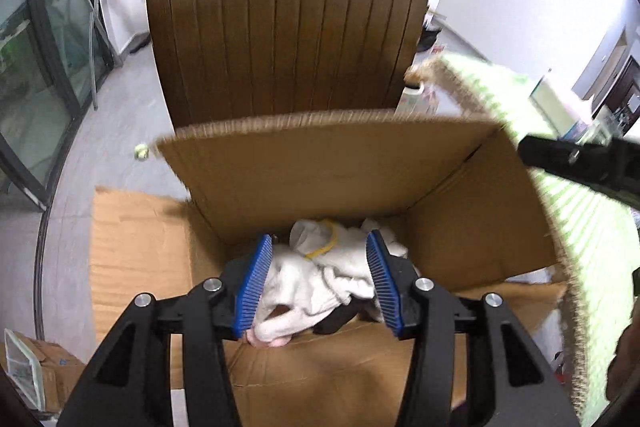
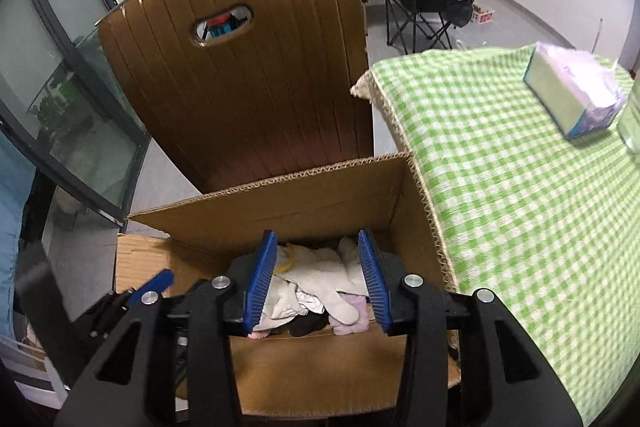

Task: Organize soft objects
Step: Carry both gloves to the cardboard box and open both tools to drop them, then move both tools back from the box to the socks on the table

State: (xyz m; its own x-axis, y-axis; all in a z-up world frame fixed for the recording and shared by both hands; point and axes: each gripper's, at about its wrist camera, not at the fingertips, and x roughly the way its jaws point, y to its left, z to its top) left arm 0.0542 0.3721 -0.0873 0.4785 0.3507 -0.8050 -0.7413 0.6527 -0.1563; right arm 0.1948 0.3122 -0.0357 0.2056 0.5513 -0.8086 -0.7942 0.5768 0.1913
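Your left gripper (image 1: 319, 279) and right gripper (image 2: 316, 281) both hang over the open cardboard box (image 2: 320, 203), jaws apart and gripping nothing. Below them the white gloves (image 2: 320, 283) lie heaped inside the box. At 12 o'clock stands a brown chair back (image 2: 248, 87); at 3 o'clock, the green checked tabletop (image 2: 512, 187).

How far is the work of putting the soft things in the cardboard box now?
Done: a pile of white gloves and cloths lies inside the cardboard box. In hand: nothing; the left gripper and the right gripper both hang open above the pile. Left: the green checked tablecloth shows only a tissue pack, no loose soft item, so little seems to remain in view.
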